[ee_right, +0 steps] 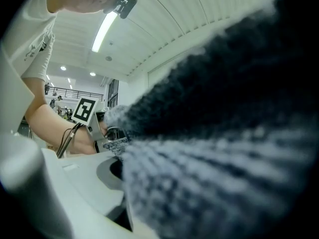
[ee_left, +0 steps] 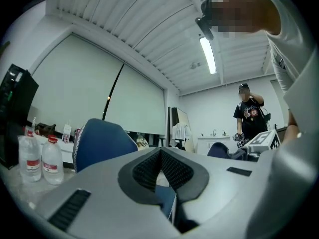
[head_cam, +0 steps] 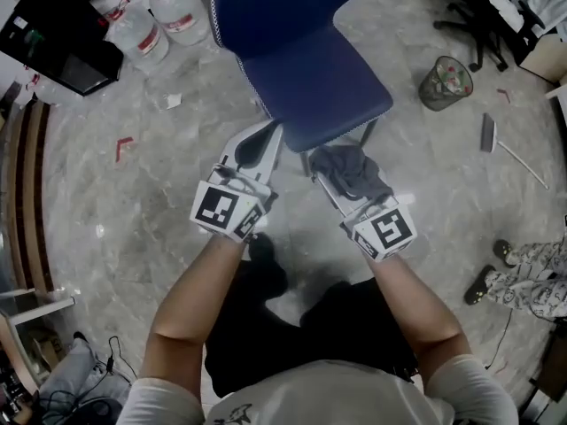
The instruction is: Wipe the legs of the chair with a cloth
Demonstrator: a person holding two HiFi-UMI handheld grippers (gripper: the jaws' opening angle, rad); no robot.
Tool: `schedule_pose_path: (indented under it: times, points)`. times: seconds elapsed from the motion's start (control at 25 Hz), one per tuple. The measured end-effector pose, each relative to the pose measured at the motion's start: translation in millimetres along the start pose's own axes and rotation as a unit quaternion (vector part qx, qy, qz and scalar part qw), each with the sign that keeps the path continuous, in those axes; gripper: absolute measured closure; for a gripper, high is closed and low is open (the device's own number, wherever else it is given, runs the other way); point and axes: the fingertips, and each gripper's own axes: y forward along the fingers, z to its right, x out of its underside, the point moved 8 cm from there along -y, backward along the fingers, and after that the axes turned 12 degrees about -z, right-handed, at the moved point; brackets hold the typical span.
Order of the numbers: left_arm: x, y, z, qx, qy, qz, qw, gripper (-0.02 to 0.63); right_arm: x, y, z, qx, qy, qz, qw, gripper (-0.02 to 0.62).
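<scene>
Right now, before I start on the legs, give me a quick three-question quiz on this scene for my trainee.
1. Multiple choice: what is the right gripper holding? A: a bottle. B: a dark grey cloth. C: nothing.
2. True or false: the two water bottles stand on the seat of the blue chair.
3. Fill in: the mesh bin stands on the floor on the ___ gripper's side of the chair.

Key: 1 B. 2 false, they stand on the floor beside the chair. 3 right.
</scene>
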Motion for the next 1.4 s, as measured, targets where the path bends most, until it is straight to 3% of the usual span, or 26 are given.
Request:
schedule_pose_path:
  times: [0.16,0.36,0.48,0.6,0.76,0.96,1.04,1.2,1.4]
  points:
    - [87.1,42.1,-19.7,0.025,0.007,-0.009,0.9996,0.6,104.2,46.7,22.7,0.001,-0.012,-0.023,1.0,0.396]
    - [180.9,73.6,-48.9,0.046,-0.002,-0.043,0.998,0.6,231.3,101.3,46.8,-0.007,0.011,-0.095,0.995,0.396]
    - [225.6,89.7,-67.2,0.048,-0.019,-0.071,0.9961,0.6,288.2,134.9,67.7,-0.003,0.025,-0.131,0.991,0.396]
    - [253.7,106.3,-69.8,0.057,0.004,-0.093,0.994,0.6,335.6,162.3,79.7,-0.006,0.033,-0.162,0.986,0.396]
    - [284.3,121.3,-68.5,0.071,0.012,-0.125,0.9895,0.6,352.3,181.2,81.4,0.001,0.022,-0.176,0.984,0.396]
    - [287.4,122.2,-69.1,0.061,-0.005,-0.124,0.9904,0.6,288.9,187.5,78.8,-0.011,-0.025,-0.114,0.993,0.396]
    - [287.1,125.5,-67.0,0.059,-0.002,-0.122,0.9908,0.6,286.7,187.3,81.6,-0.007,-0.021,-0.103,0.994,0.396]
    - [287.3,123.8,-71.9,0.066,-0.003,-0.124,0.99,0.6,339.2,204.2,80.7,0.003,0.001,-0.149,0.989,0.399]
    - [287.9,122.5,-73.1,0.07,0.003,-0.13,0.989,0.6,442.7,228.3,82.2,0.001,0.009,-0.281,0.96,0.399]
